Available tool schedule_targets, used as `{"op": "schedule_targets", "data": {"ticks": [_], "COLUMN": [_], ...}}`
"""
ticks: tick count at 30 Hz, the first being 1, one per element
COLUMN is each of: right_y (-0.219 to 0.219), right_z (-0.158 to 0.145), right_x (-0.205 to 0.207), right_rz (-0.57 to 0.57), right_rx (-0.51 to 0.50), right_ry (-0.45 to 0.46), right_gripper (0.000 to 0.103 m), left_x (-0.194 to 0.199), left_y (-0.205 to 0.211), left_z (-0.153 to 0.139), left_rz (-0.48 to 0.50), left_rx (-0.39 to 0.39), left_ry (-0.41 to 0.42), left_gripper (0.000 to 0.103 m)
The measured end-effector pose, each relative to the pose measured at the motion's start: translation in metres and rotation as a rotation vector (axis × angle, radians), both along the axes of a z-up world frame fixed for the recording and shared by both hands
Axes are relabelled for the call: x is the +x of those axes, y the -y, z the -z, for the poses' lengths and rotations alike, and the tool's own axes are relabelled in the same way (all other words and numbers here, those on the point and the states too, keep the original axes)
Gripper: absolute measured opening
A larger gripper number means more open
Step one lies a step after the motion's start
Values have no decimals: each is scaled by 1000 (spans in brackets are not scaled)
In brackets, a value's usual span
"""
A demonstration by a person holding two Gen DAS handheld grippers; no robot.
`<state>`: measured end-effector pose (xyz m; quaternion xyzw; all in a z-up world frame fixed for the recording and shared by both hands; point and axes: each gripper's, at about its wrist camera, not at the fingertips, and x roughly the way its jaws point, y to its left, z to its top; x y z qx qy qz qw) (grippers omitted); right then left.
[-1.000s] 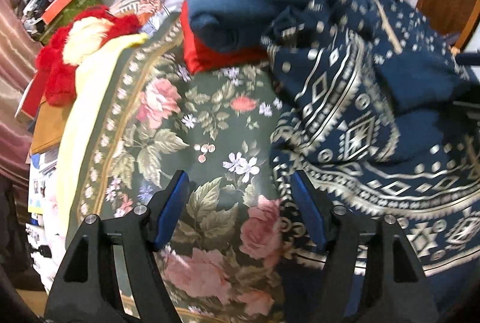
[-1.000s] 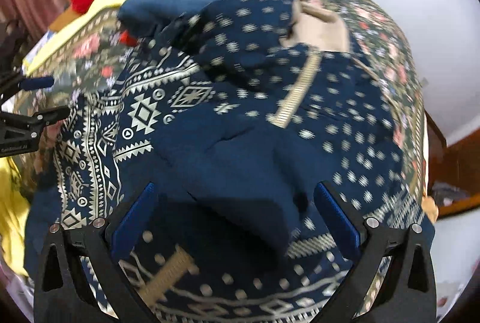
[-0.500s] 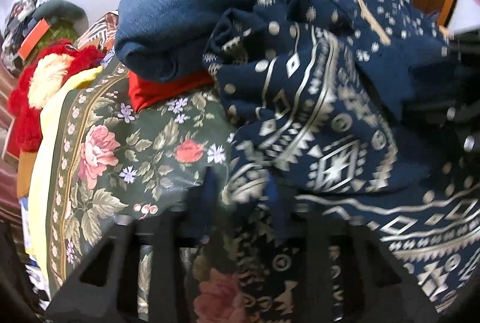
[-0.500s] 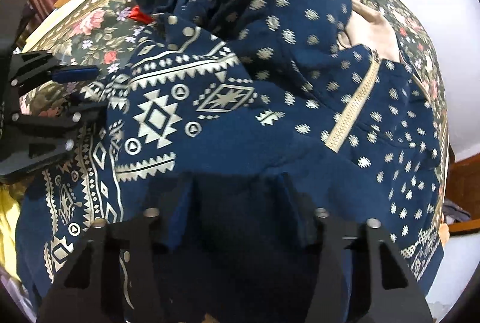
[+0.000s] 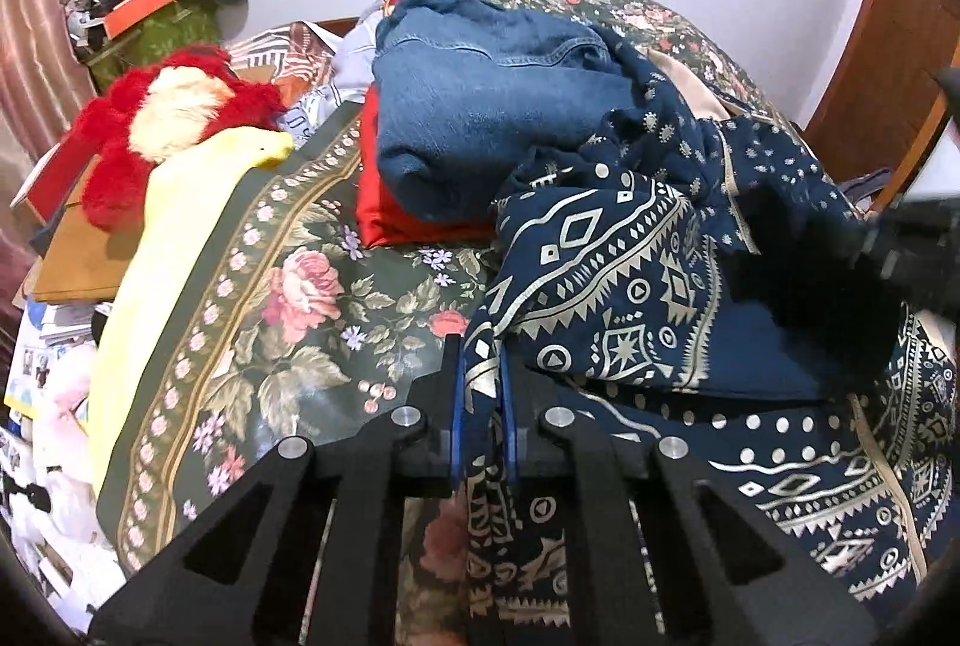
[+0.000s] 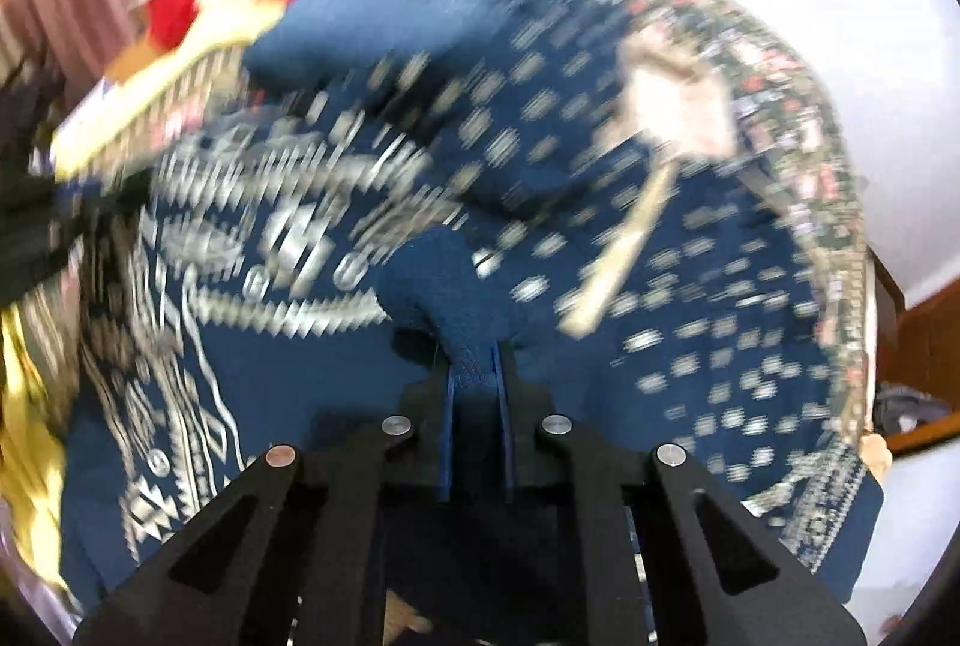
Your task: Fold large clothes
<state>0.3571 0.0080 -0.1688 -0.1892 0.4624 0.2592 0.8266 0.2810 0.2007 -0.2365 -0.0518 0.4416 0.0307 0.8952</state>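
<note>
Red plush toy [image 5: 174,118] left; floral bedspread [image 5: 312,298] under; folded jeans [image 5: 480,94] on red cloth [image 5: 384,220].

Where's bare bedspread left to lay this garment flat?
One patch: floral bedspread between the yellow cloth, red fabric and patterned navy garment. Crowded behind: folded denim, red plush toy; navy garment covers the right.

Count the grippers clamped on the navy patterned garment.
2. The left gripper pinches the navy patterned garment's printed edge over the floral bedspread; the right gripper pinches a plain navy fold.
</note>
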Motion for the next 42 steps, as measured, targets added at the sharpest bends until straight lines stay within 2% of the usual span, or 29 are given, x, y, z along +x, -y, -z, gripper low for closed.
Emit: {"op": "schedule_targets", "data": {"ticks": [5,11,17,19,24,29,32,34,36,42], "right_y": [42,92,157,173,191,205,215,219,223,237], "right_z": [-42,-49,-24,-5,24,33,34,33,30,19], "right_x": [12,4,-9,-12,-24,-37,-42,-45,-50,-56], "right_rz": [124,254,381,412,452,472,493,500,499,499], "right_rx": [124,188,281,315,333,360,350,337,327,346], "right_ry": [66,71,-18,-97,-209,-242,-247,-241,-225,-201], "right_gripper": [10,10,10,10,13,13,21,33,39,41], "left_x": [-3,0,3,4,5,6,5,2,-3,-15], "left_y": [-1,-3,-6,-3,-2,-2,2,6,8,15], "left_z": [20,44,58,58,59,60,58,56,52,29], "left_rz": [-48,-100,-142,-147,-164,-184,-181,-173,-165,-128], "left_rx": [-23,-33,-36,-24,-8,1,29,53,58,58], "left_ry": [-54,-109,-139,-143,-155,-163,-177,-191,-199,-197], "left_gripper": [11,13,17,17,20,22,23,24,27,32]}}
